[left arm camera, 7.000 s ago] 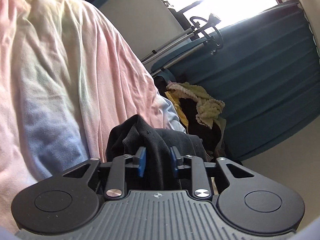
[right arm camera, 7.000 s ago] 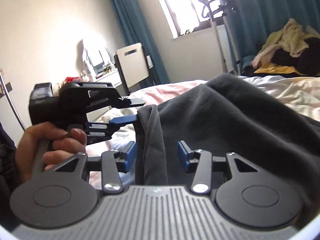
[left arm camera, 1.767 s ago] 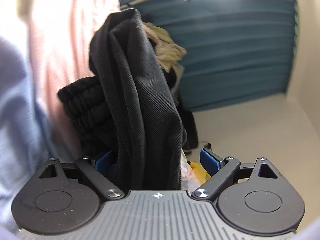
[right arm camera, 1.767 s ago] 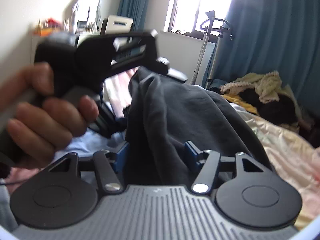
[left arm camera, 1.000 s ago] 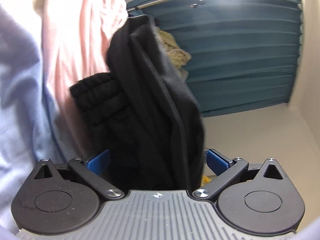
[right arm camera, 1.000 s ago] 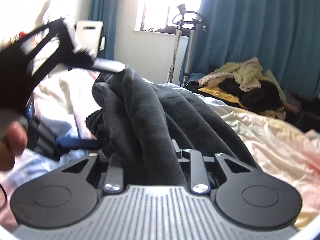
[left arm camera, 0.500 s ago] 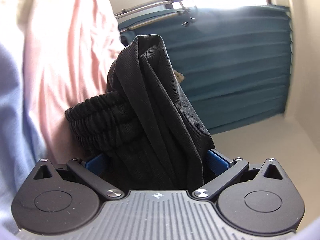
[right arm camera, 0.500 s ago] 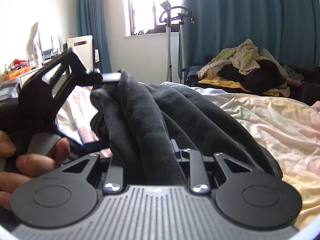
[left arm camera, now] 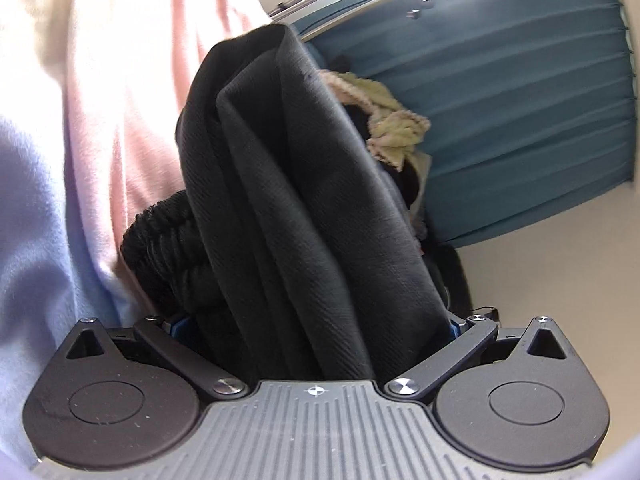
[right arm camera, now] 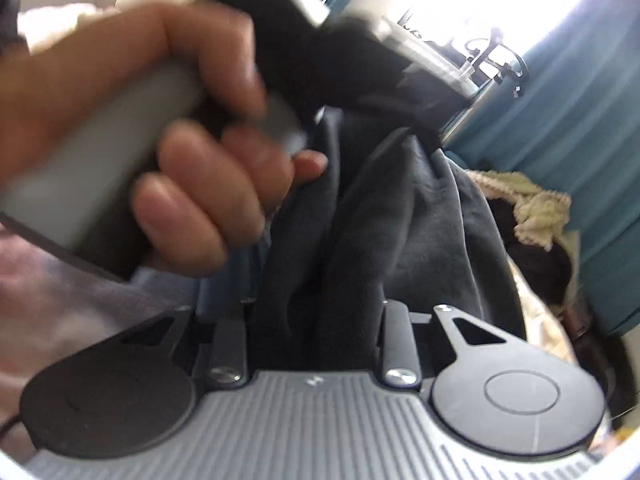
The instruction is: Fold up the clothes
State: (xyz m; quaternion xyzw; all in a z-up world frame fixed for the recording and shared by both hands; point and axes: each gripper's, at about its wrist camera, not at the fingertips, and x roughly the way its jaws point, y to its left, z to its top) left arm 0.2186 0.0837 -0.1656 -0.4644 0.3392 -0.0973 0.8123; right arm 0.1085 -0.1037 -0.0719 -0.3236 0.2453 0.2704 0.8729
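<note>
A dark grey garment [left arm camera: 296,208] with a ribbed elastic waistband [left arm camera: 160,240] fills the middle of the left wrist view. My left gripper [left arm camera: 312,320] stands wide open with the bunched cloth lying between its fingers, which are mostly hidden by it. In the right wrist view the same garment [right arm camera: 360,232] is clamped in my right gripper [right arm camera: 316,312], whose fingers are hidden in the folds. The person's hand [right arm camera: 168,152] with the left gripper's handle is blurred, very close at upper left.
A pink and pale blue bedsheet [left arm camera: 80,120] lies to the left under the garment. A pile of other clothes with a yellowish knit [left arm camera: 392,128] sits by the teal curtain [left arm camera: 520,100]. A garment steamer stand [right arm camera: 492,56] is by the bright window.
The right gripper has tilted and swung in close behind the left hand, which now fills its upper left view. The garment stays bunched in the open left gripper.
</note>
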